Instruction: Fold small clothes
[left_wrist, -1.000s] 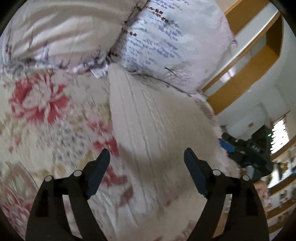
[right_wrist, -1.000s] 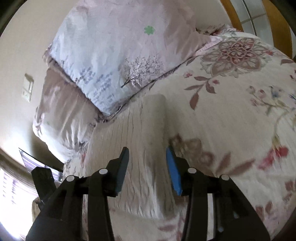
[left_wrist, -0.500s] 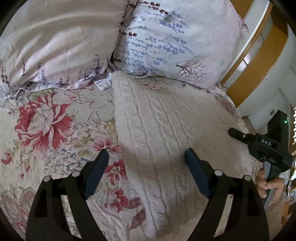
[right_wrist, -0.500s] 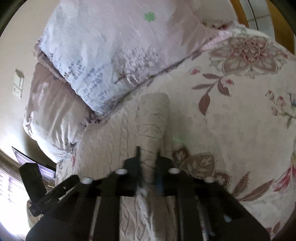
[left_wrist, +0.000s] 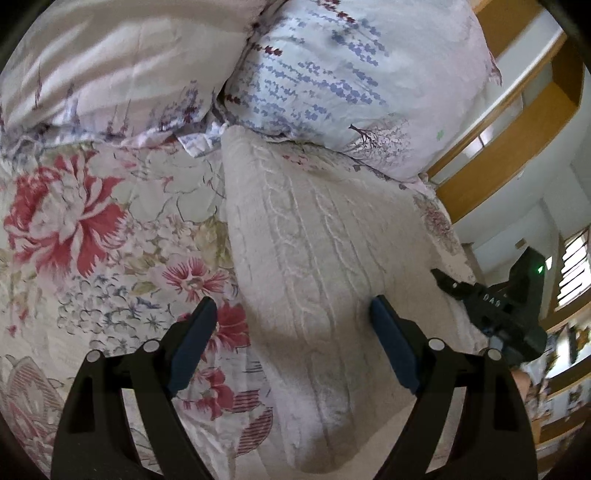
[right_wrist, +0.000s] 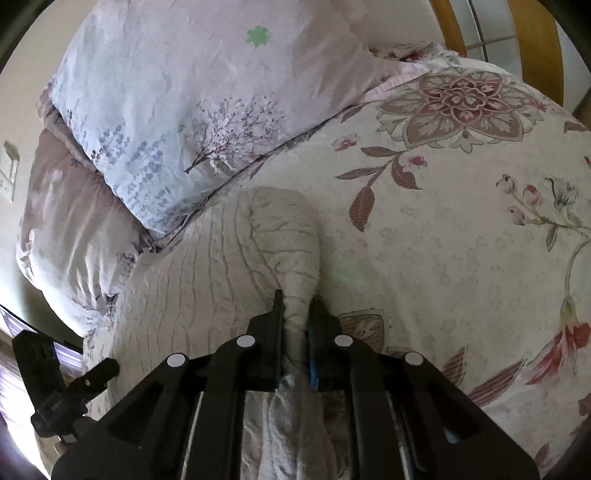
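Lying spread on the floral bedspread (left_wrist: 92, 229), a cream cable-knit sweater (left_wrist: 317, 258) reaches up until its top edge touches the lavender-print pillow (left_wrist: 351, 74); a second pale pillow (left_wrist: 110, 62) sits beside that one. The right gripper (right_wrist: 297, 310) has its jaws pressed together on a bunched, raised fold at the sweater's right edge (right_wrist: 291, 240). The left gripper (left_wrist: 291, 325) hangs above the sweater's other edge with its blue pads (left_wrist: 391, 343) standing wide apart, gripping nothing; one pad is over the knit, the other over the bedspread. Wooden shelving (left_wrist: 517, 122) stands beyond the bed.
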